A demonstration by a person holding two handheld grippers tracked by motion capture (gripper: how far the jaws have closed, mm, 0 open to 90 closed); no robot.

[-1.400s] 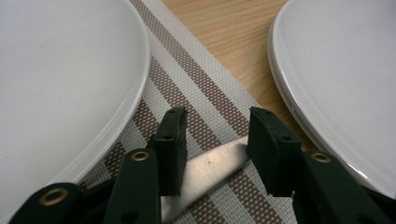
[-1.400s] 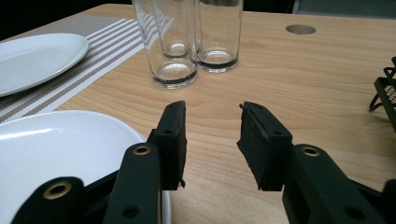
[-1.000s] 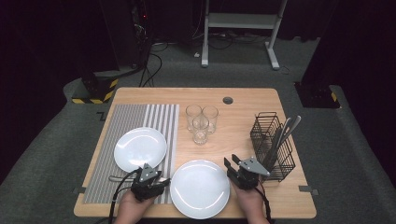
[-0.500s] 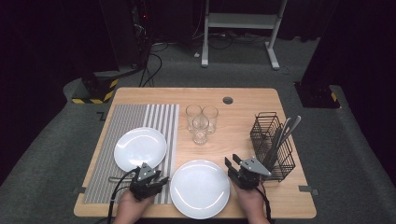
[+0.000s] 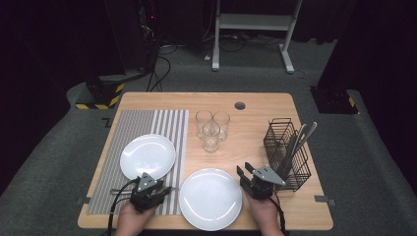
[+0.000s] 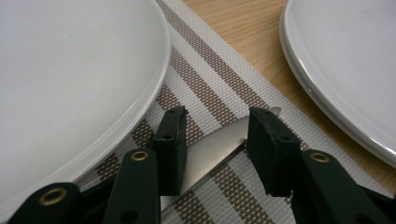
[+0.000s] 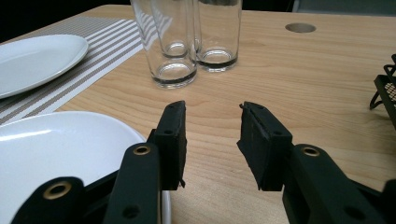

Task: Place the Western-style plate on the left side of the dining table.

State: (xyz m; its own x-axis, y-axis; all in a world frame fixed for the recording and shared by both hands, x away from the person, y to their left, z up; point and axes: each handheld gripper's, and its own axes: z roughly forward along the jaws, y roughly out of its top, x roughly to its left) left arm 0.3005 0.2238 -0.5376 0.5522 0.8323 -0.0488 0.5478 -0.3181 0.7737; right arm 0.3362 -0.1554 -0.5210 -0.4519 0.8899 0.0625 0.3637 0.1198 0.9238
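Dark floor surrounds the wooden counter (image 5: 255,105), at whose near edge the left gripper (image 6: 215,135) has just been closing its jaws around a knife (image 6: 212,151) lying flat on the striped placemat (image 6: 210,88), pads not yet pressing it. Thin, stiff and slick, the knife probably needs pinching across its flat sides. Beside the near plate (image 5: 210,198), the right gripper (image 7: 210,140) holds its jaws apart, empty; glasses (image 5: 211,129) stand farther back.
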